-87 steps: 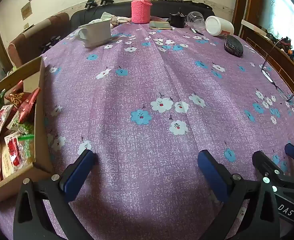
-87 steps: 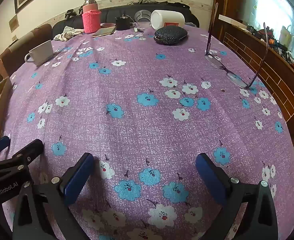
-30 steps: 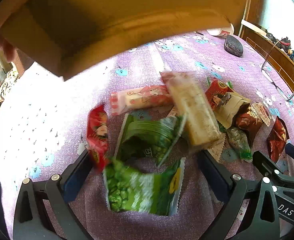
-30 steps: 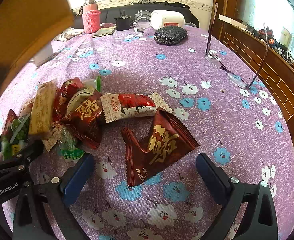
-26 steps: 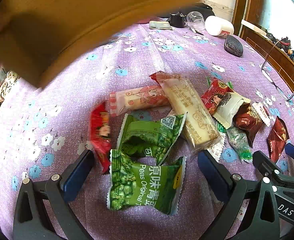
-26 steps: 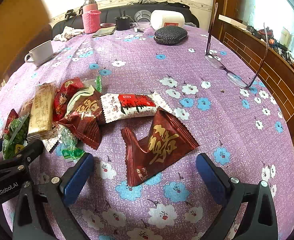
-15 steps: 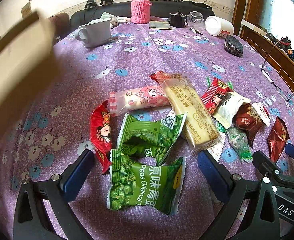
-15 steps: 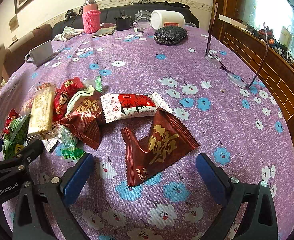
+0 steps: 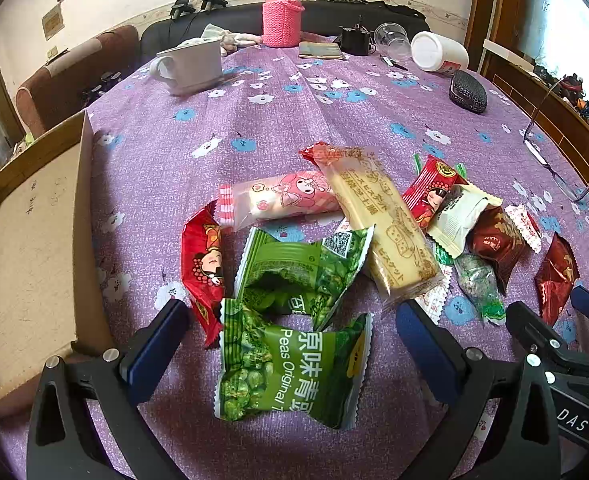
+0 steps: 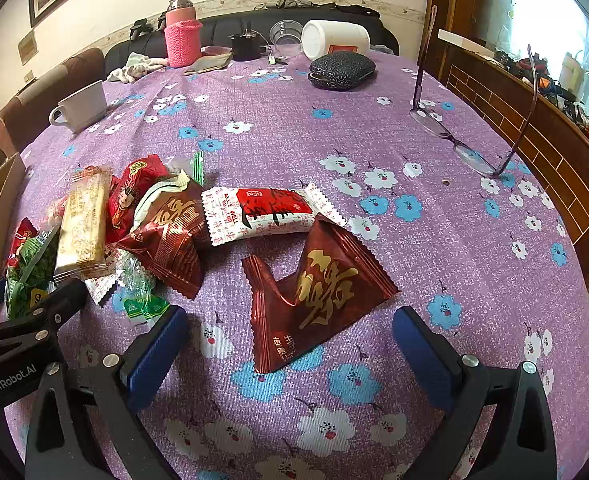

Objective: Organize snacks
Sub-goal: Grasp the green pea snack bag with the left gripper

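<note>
Several snack packets lie scattered on the purple flowered tablecloth (image 9: 278,120). My left gripper (image 9: 290,328) is open, low over a green peas packet (image 9: 294,368), with a second green packet (image 9: 302,272) just beyond. A pink packet (image 9: 282,200), a yellow biscuit bar (image 9: 382,224) and a red candy (image 9: 204,264) lie around them. My right gripper (image 10: 290,332) is open, with a dark red triangular packet (image 10: 318,288) lying between its fingers. Beyond it are a red-and-white packet (image 10: 266,212) and another dark red packet (image 10: 174,240). The cardboard box (image 9: 26,248) stands empty at the left.
A white mug (image 9: 192,66), a pink knitted bottle (image 9: 280,16), a white tub (image 9: 438,56), a black case (image 9: 467,91) and eyeglasses (image 10: 470,152) sit towards the table's far and right sides. Chairs and a sofa ring the table.
The cardboard box was lifted and tipped over the table, spilling the snacks between and ahead of both grippers. It then swung back left and now rests empty. Both grippers stayed still.
</note>
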